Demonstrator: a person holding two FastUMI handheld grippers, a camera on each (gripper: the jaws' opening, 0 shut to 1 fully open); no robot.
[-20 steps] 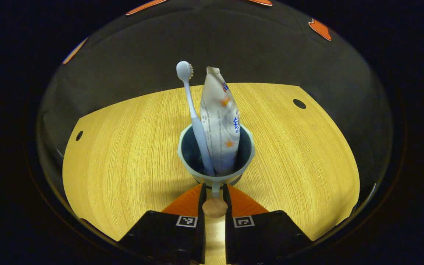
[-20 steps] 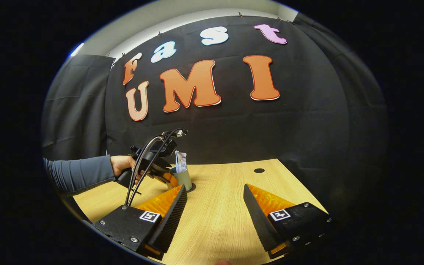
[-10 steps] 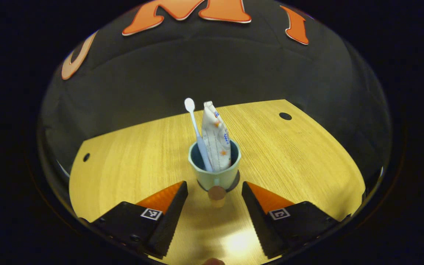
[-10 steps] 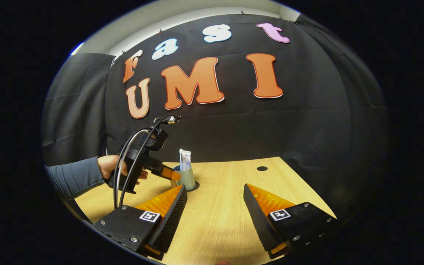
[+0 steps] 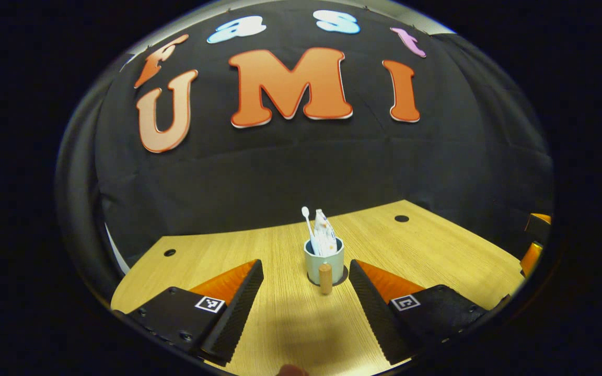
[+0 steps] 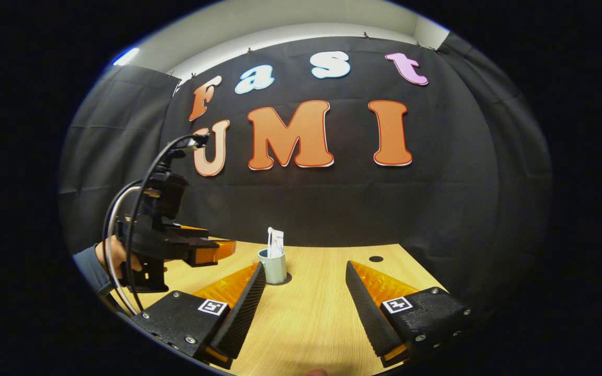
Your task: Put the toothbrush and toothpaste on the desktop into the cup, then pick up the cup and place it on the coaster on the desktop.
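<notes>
Since the earlier frame, left gripper has let go of the cup handle and backed away; its fingers now stand wide apart, empty. In the right gripper view it sits at left of frame, level above the desktop, held by a hand. Cup stands upright at lower centre on the dark coaster, holding toothbrush and toothpaste, both upright. Right gripper: fingers apart, empty, near the desktop.
</notes>
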